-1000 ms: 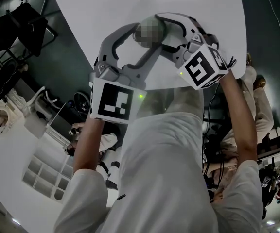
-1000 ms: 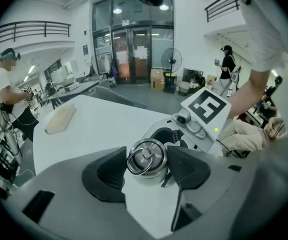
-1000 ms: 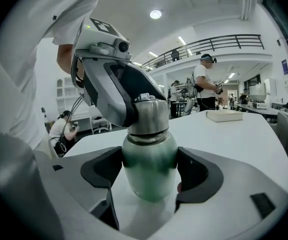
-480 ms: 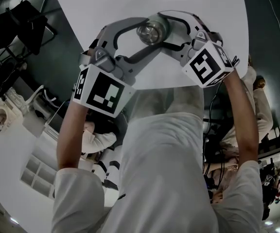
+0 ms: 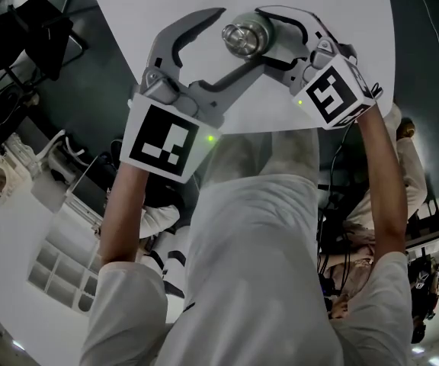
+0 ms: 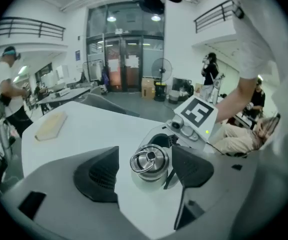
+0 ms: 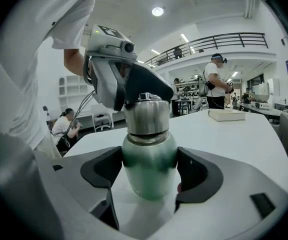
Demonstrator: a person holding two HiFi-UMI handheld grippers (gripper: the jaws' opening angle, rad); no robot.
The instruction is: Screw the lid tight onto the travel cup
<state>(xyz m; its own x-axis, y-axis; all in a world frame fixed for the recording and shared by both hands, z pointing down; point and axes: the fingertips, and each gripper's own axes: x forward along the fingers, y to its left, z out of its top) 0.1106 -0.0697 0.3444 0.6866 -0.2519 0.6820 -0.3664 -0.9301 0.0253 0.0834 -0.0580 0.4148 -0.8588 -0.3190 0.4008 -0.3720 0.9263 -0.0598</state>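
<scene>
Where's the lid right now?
The lid sits on the travel cup, top centre of the head view, on the white table; the right gripper grips the cup's body below it.

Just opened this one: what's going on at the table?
A person works on a green travel cup standing on a white table, with tongs in each hand. The right tongs are clamped on the cup's body, holding it upright. The left tongs sit around the metal lid, which is on the cup. Their jaws have just been opening, with a clear gap on one side, so they are not gripping the lid.
</scene>
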